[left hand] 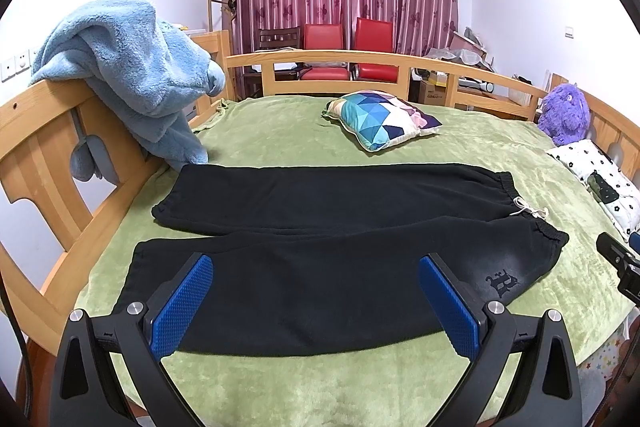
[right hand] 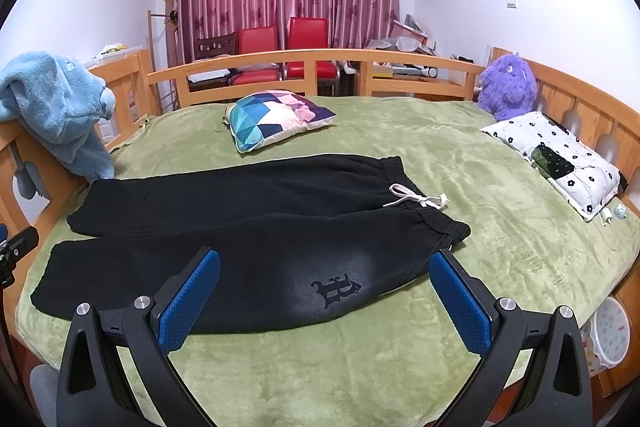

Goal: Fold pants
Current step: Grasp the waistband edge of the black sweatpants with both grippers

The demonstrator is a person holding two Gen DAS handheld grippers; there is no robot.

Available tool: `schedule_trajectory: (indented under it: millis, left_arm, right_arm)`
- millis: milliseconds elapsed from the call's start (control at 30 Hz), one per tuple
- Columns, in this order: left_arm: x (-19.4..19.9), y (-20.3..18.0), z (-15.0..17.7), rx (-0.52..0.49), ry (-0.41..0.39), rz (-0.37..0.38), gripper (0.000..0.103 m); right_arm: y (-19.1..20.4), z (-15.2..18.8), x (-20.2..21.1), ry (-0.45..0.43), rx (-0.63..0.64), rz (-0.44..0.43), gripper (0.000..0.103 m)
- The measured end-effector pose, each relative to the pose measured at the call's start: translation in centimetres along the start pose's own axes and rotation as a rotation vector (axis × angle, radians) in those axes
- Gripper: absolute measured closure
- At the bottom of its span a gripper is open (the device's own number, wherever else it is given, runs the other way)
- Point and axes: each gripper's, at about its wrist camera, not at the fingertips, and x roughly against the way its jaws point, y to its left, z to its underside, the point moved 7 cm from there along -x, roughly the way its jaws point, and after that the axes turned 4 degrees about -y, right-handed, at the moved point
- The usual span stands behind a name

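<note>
Black pants (left hand: 320, 259) lie flat on the green blanket (left hand: 304, 379), legs side by side, cuffs to the left and waistband to the right. A white drawstring (right hand: 418, 199) trails from the waistband, and a dark letter logo (right hand: 336, 289) marks the near leg. My left gripper (left hand: 316, 273) hovers open above the near leg's middle, blue pads (left hand: 182, 303) wide apart. The pants (right hand: 240, 247) also fill the right wrist view, where my right gripper (right hand: 325, 269) hangs open over the logo end. Neither gripper holds anything. The right gripper (left hand: 622, 267) shows at the left wrist view's right edge.
A patterned pillow (left hand: 380, 119) lies beyond the pants. A blue fleece (left hand: 132, 67) hangs over the wooden rail (left hand: 36, 131) at left. A purple plush toy (right hand: 508, 87) and a white floral pillow (right hand: 560, 163) sit at right. Red chairs (left hand: 348, 43) stand behind the footboard.
</note>
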Motion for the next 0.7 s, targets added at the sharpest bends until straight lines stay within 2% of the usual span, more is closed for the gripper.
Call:
schedule_trajectory:
  millis: [100, 233, 267, 400, 433, 500, 600, 700]
  left_arm:
    - [-0.1, 0.1, 0.0, 0.001, -0.001, 0.000, 0.000]
    - [-1.7, 0.6, 0.4, 0.033, 0.021, 0.006, 0.000]
    - [-2.4, 0.9, 0.8, 0.049, 0.036, 0.016, 0.000]
    - [-6.1, 2.8, 4.1, 0.110, 0.127, 0.047, 0.006]
    - [-7.0, 3.5, 5.3, 0.121, 0.156, 0.044, 0.008]
    - [-8.6, 5.2, 7.9, 0.151, 0.210, 0.028, 0.016]
    - [-10.6, 8.0, 11.7, 0.220, 0.285, -0.008, 0.017]
    - [-12.2, 11.0, 14.5, 0.284, 0.340, -0.052, 0.017]
  right_arm:
    - [-0.2, 0.0, -0.4, -0.012, -0.016, -0.006, 0.000]
    - [-0.1, 0.2, -1.4, -0.052, -0.030, -0.078, 0.000]
    - [0.0, 0.5, -2.1, -0.040, -0.030, -0.100, 0.000]
    - [-0.2, 2.7, -6.2, 0.077, -0.033, -0.123, 0.001]
    - [-0.5, 3.3, -7.0, 0.090, -0.041, -0.114, 0.005]
    - [-1.4, 5.1, -8.9, 0.126, -0.058, -0.092, 0.012]
    - [-3.2, 8.4, -12.1, 0.227, -0.081, -0.065, 0.020]
    - [-5.2, 11.2, -14.6, 0.304, -0.107, -0.020, 0.021]
